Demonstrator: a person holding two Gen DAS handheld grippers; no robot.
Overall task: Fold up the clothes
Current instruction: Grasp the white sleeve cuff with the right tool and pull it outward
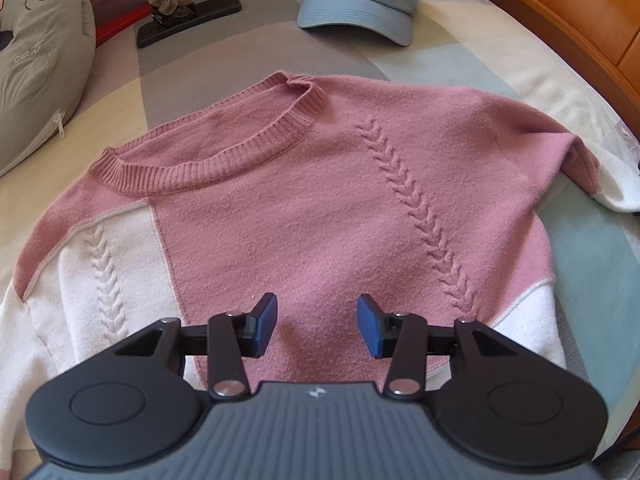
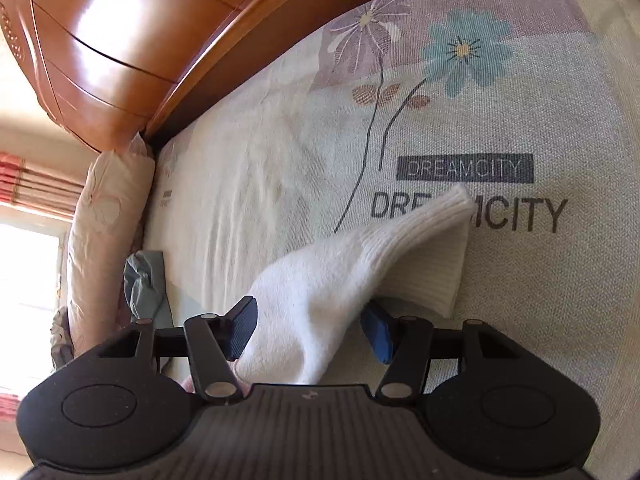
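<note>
A pink and white sweater point(image 1: 320, 208) is spread flat, front up, on the bed point(image 1: 460, 56), its collar toward a blue cap point(image 1: 356, 4). The left tongs point(image 1: 317, 326) are held open above its lower front, with nothing between them. The right tongs point(image 2: 313, 330) are parted around the white sleeve point(image 2: 340, 276); the right pad stands clear of it, and the cuff lies on the bedsheet point(image 2: 520, 120).

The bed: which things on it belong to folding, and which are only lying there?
For the job:
pink-and-white sweater
its white sleeve

Lying about:
blue cap
grey cat cushion
flower ornament on its black stand
</note>
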